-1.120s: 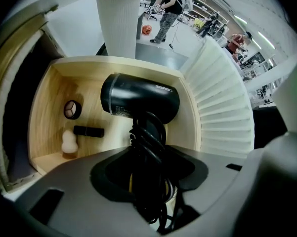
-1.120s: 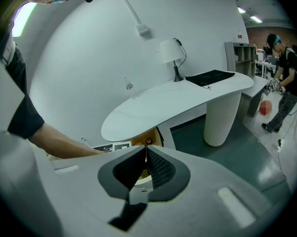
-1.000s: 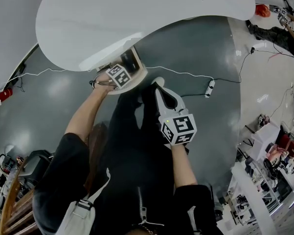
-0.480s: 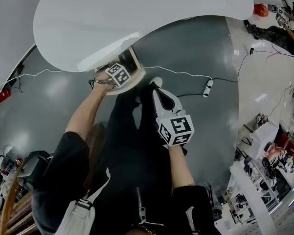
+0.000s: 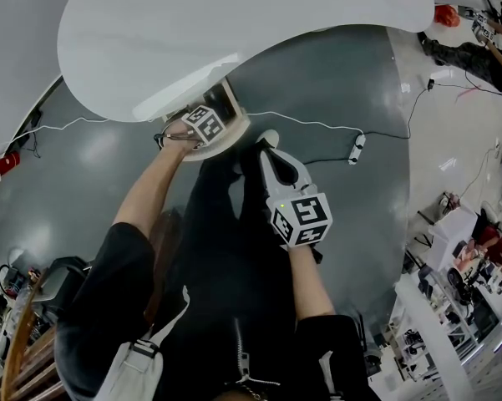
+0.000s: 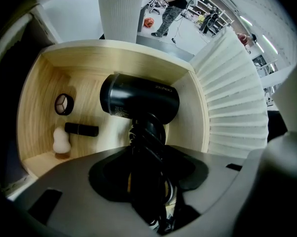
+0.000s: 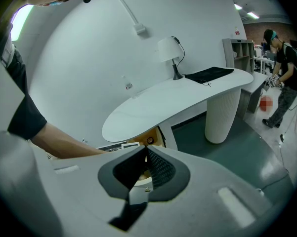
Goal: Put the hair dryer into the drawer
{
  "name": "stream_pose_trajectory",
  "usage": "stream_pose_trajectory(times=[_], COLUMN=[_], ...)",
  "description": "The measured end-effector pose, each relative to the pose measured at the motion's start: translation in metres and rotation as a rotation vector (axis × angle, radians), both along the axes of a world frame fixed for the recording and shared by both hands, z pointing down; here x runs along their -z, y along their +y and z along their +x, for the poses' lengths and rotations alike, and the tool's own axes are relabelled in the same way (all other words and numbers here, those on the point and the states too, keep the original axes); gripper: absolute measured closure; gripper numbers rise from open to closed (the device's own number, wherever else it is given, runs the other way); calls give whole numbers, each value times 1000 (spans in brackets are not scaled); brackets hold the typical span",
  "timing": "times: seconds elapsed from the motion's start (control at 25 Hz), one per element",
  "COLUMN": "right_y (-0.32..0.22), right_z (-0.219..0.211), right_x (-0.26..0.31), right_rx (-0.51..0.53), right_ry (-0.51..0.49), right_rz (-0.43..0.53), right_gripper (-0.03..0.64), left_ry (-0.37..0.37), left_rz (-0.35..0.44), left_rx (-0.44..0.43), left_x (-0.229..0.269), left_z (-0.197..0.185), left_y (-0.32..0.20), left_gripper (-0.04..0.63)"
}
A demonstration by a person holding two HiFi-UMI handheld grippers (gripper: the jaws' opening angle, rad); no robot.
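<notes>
Left gripper view gives you the hair dryer (image 6: 138,100) best: one black dryer, with its barrel lying crosswise, left to right, over the open drawer (image 6: 113,58). Its handle runs down from the barrel toward you, with the cord (image 6: 164,206) wound around it. You cannot tell which end of the barrel is the nozzle, nor whether the dryer touches the drawer floor. Your left tongs (image 6: 148,172) are clenched on that wrapped handle. The lower handle and most of the cord disappear between the jaws, and the body of the tongs cuts off the drawer's near edge.

One wooden drawer is in view. Three small things lie at its left side, apart from the dryer: a round ring (image 6: 64,104), a black stick (image 6: 81,129) and a white gourd-shaped piece (image 6: 62,141).

From the head view, the drawer sits under the rim of the curved white worktop (image 5: 234,32), and your left hand and the marker cube hide the dryer.

Your right tongs (image 7: 145,152) hang well back from the drawer, with the jaws pressed together and nothing between them.
</notes>
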State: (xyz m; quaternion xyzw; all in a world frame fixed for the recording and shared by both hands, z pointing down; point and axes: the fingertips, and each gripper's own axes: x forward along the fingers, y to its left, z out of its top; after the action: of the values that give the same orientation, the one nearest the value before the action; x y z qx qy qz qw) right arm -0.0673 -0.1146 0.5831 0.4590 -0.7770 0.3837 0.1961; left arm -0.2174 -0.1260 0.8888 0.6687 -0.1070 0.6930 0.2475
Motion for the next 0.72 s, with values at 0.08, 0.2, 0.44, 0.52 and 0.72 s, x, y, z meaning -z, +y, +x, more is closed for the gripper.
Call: stream_pose_trajectory(times=[0.08,0.2,0.44,0.52,0.72], right_y=[-1,-2,-5,-8,-12], right_z=[0,1,1,-1,-5], right_x=[1,3,7,10,20], right_rx=[4,9,28,39,71], right_ry=[1,3,-3,-11,-25], right_rz=[3,7,17,25,47], right_gripper=[612,612,612,612,614], left_ry=[5,20,60,65,78], left_rz=[-2,8,77,97,147], left_rx=[-3,2,-4,-1,6], left_x=[1,6,27,33,48], left_z=[0,2,14,16,16], left_y=[1,-1,-12,-16,-16], left_gripper=[399,398,397,397,410])
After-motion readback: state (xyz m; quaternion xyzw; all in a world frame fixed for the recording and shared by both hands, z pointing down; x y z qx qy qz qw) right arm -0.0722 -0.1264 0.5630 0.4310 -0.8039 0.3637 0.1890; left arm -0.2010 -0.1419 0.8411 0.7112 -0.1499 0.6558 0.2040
